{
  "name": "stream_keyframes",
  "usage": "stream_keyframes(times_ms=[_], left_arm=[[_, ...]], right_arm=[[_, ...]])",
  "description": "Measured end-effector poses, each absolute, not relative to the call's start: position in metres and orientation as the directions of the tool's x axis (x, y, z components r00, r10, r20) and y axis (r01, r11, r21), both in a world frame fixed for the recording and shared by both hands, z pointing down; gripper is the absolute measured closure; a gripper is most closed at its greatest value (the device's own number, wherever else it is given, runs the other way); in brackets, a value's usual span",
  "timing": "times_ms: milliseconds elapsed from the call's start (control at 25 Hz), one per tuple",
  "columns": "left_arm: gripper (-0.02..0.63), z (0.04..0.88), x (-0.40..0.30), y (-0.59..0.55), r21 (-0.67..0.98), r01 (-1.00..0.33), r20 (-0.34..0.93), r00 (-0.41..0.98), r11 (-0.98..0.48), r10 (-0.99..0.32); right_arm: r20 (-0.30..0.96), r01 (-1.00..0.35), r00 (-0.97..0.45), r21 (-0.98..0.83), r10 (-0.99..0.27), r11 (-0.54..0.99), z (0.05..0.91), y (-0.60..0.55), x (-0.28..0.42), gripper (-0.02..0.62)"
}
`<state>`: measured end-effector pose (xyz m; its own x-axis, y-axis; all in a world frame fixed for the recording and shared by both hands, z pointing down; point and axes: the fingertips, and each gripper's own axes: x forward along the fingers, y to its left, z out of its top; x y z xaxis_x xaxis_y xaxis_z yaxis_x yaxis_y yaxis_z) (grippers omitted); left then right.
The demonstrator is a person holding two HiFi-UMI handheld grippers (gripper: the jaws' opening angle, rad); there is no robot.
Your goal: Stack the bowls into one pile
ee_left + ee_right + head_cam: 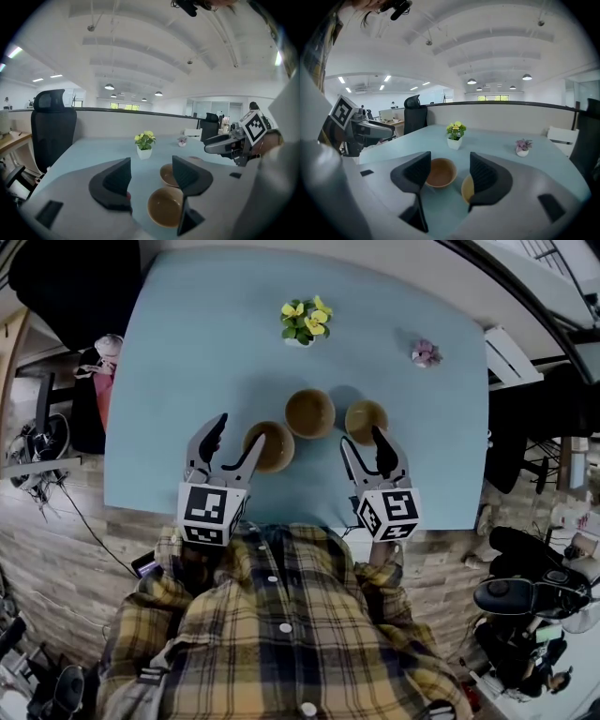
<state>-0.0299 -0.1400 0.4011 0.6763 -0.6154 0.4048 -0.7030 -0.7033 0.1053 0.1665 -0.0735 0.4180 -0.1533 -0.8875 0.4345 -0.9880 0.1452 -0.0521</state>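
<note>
no readable text, labels or numbers anywhere

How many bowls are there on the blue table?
3. The left bowl sits nearest the person, the middle bowl farthest back, the right bowl beside it. None stacked, none seems hidden.

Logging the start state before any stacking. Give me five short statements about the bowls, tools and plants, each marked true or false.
1. Three bowls, the left bowl, middle bowl and right bowl, sit unstacked on the table. True.
2. The left tool grips a bowl. False: its jaws stand apart and hold nothing.
3. The right tool is shut. False: it is open and empty.
4. The yellow-flowered plant stands beyond the bowls. True.
5. The pink plant sits inside a bowl. False: it stands alone on the table, farther back on the right.
</note>
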Motion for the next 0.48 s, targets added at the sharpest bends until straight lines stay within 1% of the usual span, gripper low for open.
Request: stream_keyframes(times_ms=[480], left_arm=[[0.339,0.423,-0.011,-0.147,0.117,-0.701,0.467,0.664,-0.704,-0.584]], right_arm=[[0.545,-0.992,-0.104,0.000,-0.832,0.124,0.459,-0.087,0.216,0.345]])
